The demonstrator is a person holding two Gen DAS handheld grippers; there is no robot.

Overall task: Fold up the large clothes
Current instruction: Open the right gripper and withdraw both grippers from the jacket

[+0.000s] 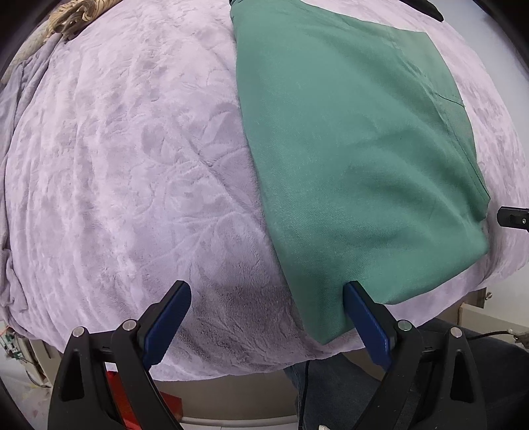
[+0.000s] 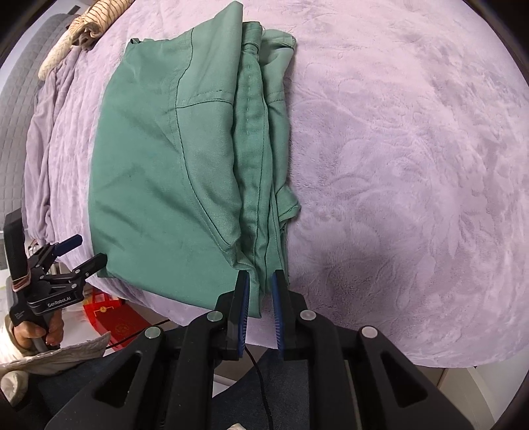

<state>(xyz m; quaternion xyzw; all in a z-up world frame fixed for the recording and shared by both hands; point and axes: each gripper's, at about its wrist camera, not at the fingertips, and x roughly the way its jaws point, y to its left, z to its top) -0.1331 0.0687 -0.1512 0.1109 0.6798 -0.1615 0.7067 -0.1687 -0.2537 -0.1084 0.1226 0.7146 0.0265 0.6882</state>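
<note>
Both grippers: black plastic frames w/ triangular cutouts, silver round pivot screws, blue ribbed pads [image 2: 244,307] on fingers. Left gripper [image 2: 81,249] has white "GenRobot.AI" lettering on its black body, grey handle. Hand [image 2: 36,332] w/ bare skin, light quilted sleeve [image 2: 49,355]. Thin black cable [image 2: 261,373] runs over dark blue trousers [image 2: 231,377].

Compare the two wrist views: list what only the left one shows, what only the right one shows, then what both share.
Only the left wrist view: the left gripper from behind, open, one finger at the near corner of the folded green trousers, whose top looks smooth.

Only the right wrist view: the trousers' stacked layered edges, the right gripper narrowly open around their near end, and the person's hand.

Both: the green trousers, the lilac plush blanket and a striped beige cloth at the far corner.
</note>
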